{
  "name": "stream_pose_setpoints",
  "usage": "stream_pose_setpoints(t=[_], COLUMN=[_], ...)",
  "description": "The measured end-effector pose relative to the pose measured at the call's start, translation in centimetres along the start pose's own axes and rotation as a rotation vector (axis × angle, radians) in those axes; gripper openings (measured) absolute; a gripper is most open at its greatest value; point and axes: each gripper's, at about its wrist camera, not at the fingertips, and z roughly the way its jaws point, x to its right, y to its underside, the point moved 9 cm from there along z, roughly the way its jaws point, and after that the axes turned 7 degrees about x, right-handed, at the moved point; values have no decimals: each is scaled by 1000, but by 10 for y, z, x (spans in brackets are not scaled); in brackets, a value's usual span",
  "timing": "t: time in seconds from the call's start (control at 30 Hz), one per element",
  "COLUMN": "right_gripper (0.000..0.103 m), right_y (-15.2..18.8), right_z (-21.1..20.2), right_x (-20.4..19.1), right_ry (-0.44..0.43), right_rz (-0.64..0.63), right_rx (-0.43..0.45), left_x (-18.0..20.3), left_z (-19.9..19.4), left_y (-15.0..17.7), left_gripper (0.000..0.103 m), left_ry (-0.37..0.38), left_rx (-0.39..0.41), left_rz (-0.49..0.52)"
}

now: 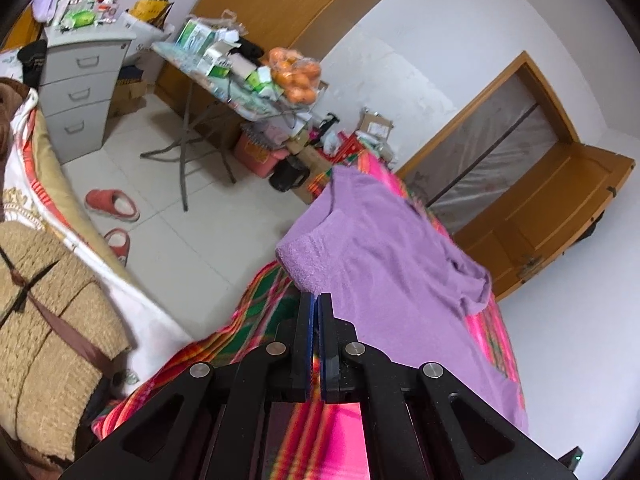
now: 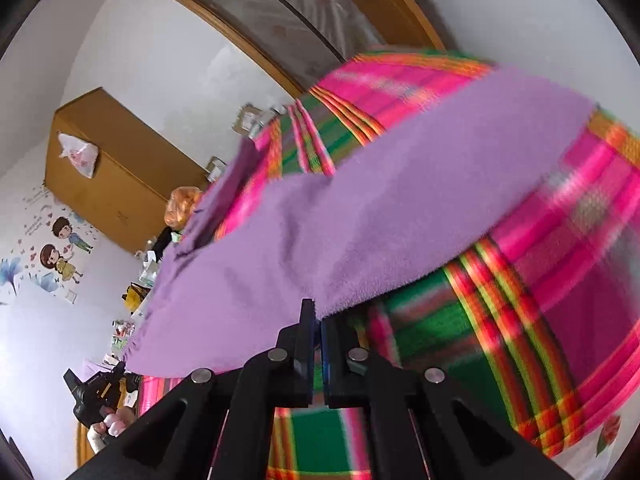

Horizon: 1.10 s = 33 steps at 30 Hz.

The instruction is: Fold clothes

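Clearly both pairs of fingers are pressed together on the near edge of the purple garment point(image 1: 400, 264): the left gripper point(image 1: 319, 300) pinches one corner of the hem, and the right gripper point(image 2: 316, 312) pinches the other, it seems, though motion blur smears that view. Beyond them the garment lies spread over the striped bedspread point(image 2: 540, 240) on the bed, its far end bunched. To fold well, keep both corners level, the edge taut, and carry them together so the layers meet squarely.
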Motion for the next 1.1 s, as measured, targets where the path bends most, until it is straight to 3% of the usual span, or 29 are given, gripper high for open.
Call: stream_pose_setpoints(t=[0.23, 0.47, 0.6, 0.67, 0.8, 0.9, 1.1], right_gripper=[6, 21, 28, 35, 39, 42, 44], right_y=[3, -28, -57, -73, -102, -118, -142], right_z=[0, -31, -55, -69, -91, -91, -68], right_x=[2, 39, 72, 90, 128, 160, 183], right_ry=[-10, 113, 227, 265, 357, 371, 235], right_rz=[4, 53, 70, 96, 130, 204, 312], right_rx=[-23, 121, 240, 300, 381, 353, 245], left_x=[-6, -4, 31, 55, 102, 137, 189], left_z=[2, -23, -20, -9, 13, 29, 52], left_y=[15, 7, 12, 27, 58, 82, 135], left_gripper=[2, 2, 2, 2, 2, 2, 2], left_ry=[-9, -44, 7, 40, 107, 157, 212], left_rx=[-52, 14, 7, -37, -124, -189, -306], left_rz=[29, 84, 158, 200, 285, 349, 452])
